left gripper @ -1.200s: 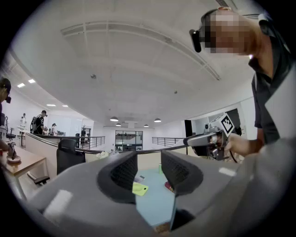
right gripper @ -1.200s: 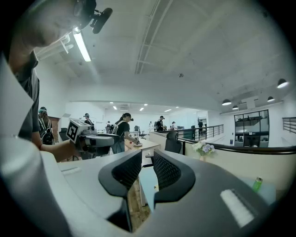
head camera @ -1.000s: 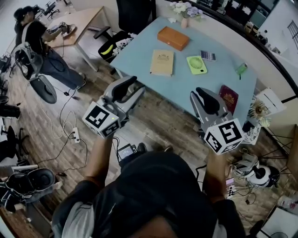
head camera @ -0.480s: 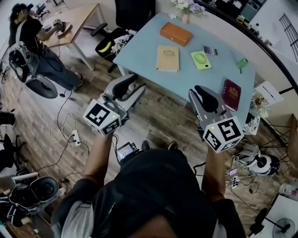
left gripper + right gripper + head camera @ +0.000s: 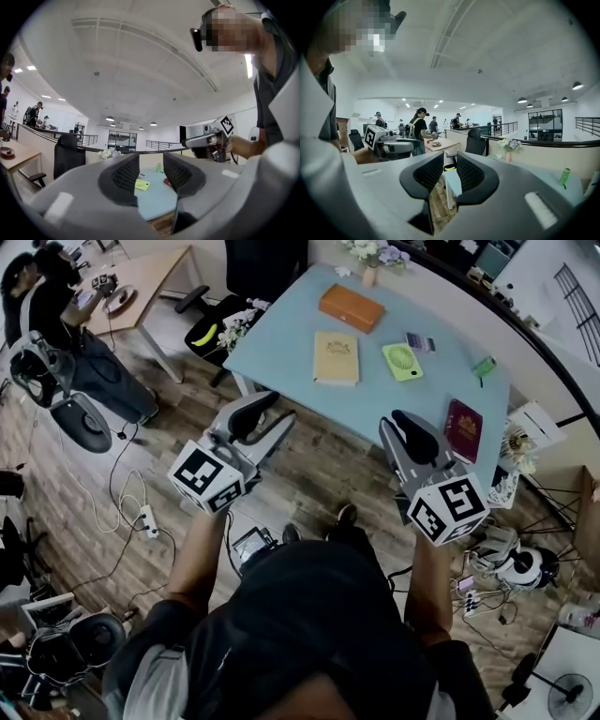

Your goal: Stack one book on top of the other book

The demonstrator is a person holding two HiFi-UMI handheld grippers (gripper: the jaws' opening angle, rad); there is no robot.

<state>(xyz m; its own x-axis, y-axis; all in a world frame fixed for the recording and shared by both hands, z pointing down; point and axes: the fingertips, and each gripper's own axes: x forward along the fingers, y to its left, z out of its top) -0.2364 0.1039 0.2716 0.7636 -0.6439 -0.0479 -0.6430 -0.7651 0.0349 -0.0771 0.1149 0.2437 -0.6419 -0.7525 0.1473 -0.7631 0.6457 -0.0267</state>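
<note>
Grey left gripper [image 5: 267,418] and right gripper [image 5: 394,427] hover short of the table [image 5: 281,338], jaws partly apart, empty.

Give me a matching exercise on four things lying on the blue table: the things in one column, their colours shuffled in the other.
Things:
1. box at the far edge
2. middle book
3. gadget with a round grille
4. corner book

Colours:
a. lime green
b. dark red
c. orange
d. tan

Pairs: 1-c, 2-d, 3-a, 4-b.
</note>
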